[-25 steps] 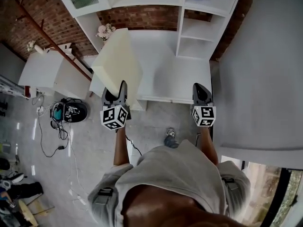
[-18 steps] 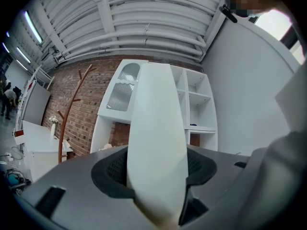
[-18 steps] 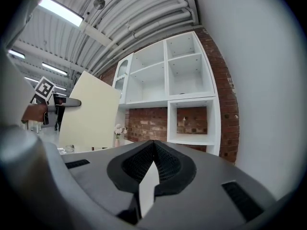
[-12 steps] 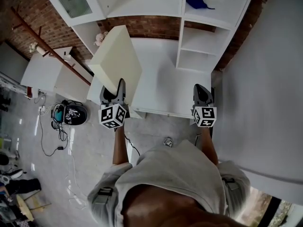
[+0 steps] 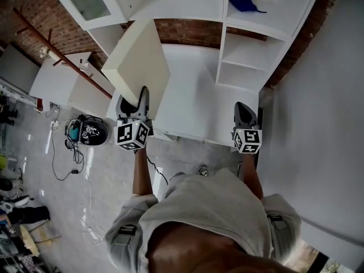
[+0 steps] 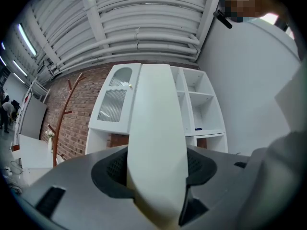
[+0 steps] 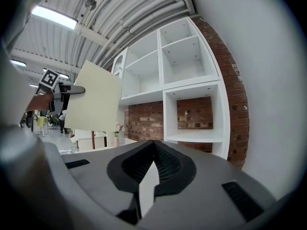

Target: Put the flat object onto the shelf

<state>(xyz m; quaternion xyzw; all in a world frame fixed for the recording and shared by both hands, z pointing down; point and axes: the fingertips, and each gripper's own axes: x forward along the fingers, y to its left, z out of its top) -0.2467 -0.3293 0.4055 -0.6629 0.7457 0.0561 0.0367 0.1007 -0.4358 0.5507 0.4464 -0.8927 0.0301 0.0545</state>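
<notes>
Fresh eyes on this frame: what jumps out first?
A big cream panel, clamped in the left gripper, tilts over the white desk by the white shelf unit. The right gripper is shut and empty at right; a blue item lies in one compartment.

1. Left gripper (image 5: 131, 102) is out ahead on an extended left forearm (image 5: 140, 172), jaws clamped on the near edge of the flat panel (image 5: 139, 61).
2. Right gripper (image 5: 244, 110) is level alongside, well apart from it, jaws together on nothing.
3. Right forearm (image 5: 251, 174) reaches straight forward.
</notes>
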